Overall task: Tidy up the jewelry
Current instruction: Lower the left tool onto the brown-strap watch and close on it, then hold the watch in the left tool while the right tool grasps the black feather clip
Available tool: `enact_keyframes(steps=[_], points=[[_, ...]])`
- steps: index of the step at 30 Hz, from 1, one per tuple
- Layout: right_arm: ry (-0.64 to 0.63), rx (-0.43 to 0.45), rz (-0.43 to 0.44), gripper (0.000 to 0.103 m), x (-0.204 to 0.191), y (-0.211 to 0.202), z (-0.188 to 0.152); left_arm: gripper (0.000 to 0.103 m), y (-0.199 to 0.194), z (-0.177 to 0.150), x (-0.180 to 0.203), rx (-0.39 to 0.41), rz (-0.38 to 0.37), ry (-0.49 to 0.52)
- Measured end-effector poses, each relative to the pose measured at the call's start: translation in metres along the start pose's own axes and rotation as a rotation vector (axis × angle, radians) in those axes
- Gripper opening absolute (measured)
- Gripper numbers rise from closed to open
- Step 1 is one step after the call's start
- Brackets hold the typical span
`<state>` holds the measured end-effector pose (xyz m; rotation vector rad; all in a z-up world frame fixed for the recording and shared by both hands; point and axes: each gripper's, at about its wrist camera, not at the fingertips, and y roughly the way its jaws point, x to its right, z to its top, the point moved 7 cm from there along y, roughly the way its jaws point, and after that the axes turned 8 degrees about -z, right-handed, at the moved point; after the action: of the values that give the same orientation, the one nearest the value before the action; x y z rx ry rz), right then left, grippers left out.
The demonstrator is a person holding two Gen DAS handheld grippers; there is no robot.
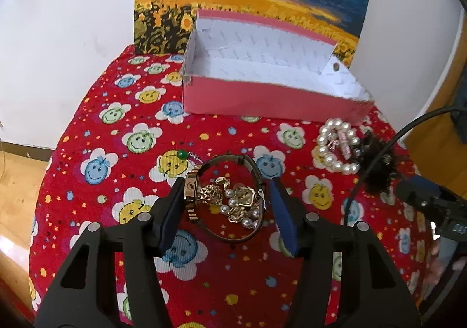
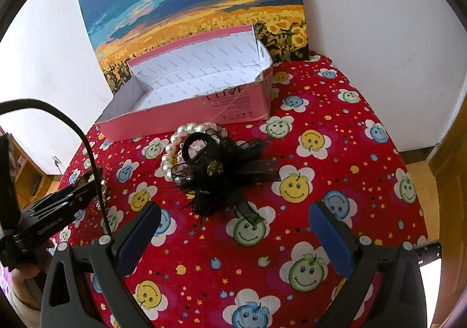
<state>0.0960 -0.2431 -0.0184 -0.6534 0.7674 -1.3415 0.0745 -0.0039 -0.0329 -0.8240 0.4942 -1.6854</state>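
Left wrist view: the left gripper (image 1: 227, 205) brackets a watch (image 1: 226, 196) lying over a heap of gold and pearl pieces (image 1: 236, 202). The left pad touches the gold case; the right pad stands just clear of the strap, so nothing is gripped yet. The pink box (image 1: 271, 103) sits straight ahead, empty. Judgement: close on case and strap only, then lift slowly so the heap stays behind. Right wrist view: the right gripper (image 2: 233, 228) hangs spread and empty, a black feathered hair clip (image 2: 216, 173) and pearl bracelet (image 2: 178, 147) just ahead.
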Motion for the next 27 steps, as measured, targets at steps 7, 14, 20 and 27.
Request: enact_keyframes(steps=[7, 14, 20, 27], points=[[-0.004, 0.004, -0.004, 0.103, -0.001, -0.001, 0.004, 0.054, -0.020, 0.005, 0.001, 0.028, -0.010, -0.014], [-0.013, -0.001, -0.014, 0.103, -0.004, 0.003, 0.009, 0.054, -0.027, 0.005, -0.004, 0.029, -0.006, -0.020], [-0.036, 0.006, -0.008, 0.100, -0.013, 0.010, 0.016, 0.054, -0.028, 0.002, -0.007, 0.026, -0.018, -0.029], [-0.062, -0.015, -0.011, 0.062, -0.021, 0.026, 0.020, 0.054, -0.030, 0.002, -0.010, 0.032, -0.025, -0.039]])
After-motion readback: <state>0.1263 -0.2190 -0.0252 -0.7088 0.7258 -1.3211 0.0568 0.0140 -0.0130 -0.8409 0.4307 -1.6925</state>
